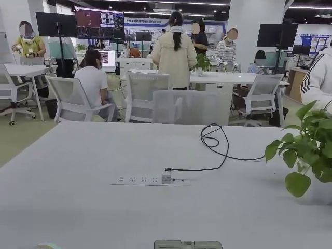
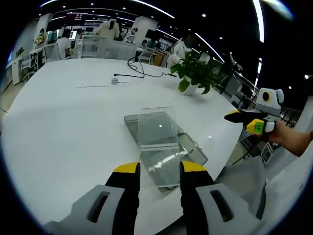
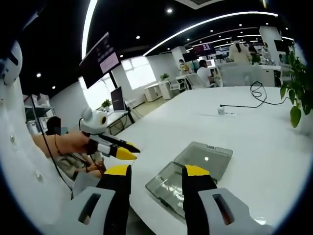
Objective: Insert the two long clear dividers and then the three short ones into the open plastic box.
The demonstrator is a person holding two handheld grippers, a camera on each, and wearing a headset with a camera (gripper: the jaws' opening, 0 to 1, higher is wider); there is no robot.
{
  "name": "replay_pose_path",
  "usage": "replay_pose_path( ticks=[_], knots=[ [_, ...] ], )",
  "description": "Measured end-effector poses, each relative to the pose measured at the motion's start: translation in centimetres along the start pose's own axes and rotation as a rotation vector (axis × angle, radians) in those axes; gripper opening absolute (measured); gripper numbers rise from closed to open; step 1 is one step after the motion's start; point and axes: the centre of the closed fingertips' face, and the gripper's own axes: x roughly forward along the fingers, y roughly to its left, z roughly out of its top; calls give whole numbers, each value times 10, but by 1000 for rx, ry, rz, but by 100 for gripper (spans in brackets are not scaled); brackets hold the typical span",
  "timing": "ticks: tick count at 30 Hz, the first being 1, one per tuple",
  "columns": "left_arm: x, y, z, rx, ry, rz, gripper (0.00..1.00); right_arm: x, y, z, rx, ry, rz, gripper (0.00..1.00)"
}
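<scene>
Both grippers hover just off the near edge of the white table (image 1: 78, 181), and neither one is carrying anything. The left gripper (image 2: 160, 168) has its yellow-tipped jaws spread wide with only air between them, aimed in over the edge at the clear plastic box (image 2: 161, 147). That box lies open right at the near edge, its lid folded back flat beside the base. In the head view only a strip of it (image 1: 188, 244) peeks in at the bottom. Clear surfaces catch the light in and over the base, but I can't tell whether any of them are dividers.

The right gripper (image 3: 156, 171) has its jaws parted as well, nothing pinched, looking at the box (image 3: 190, 174) from the near edge. Just beyond it a hand (image 3: 68, 142) holds the left gripper (image 3: 124, 151) off the table edge.

Toward the middle of the table lies a white power strip (image 1: 150, 180) with a plug (image 1: 166, 177) in it. A black cable (image 1: 218, 140) loops from there toward the far edge. A leafy plant (image 1: 306, 150) stands by the right edge.
</scene>
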Motion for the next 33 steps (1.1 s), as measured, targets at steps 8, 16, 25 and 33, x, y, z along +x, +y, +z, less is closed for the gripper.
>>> replay_pose_path(
  ticks=[8, 16, 25, 33],
  knots=[
    [8, -37, 14, 26, -44, -72, 30, 19, 13, 14, 66, -35, -8, 29],
    [13, -63, 23, 75, -57, -121, 30, 34, 17, 4, 115, -9, -20, 24],
    [15, -73, 25, 87, -63, -142, 30, 43, 17, -1, 165, 0, -36, 19],
    [15, -80, 27, 84, -67, -157, 30, 47, 18, -2, 202, -7, -48, 13]
  ],
)
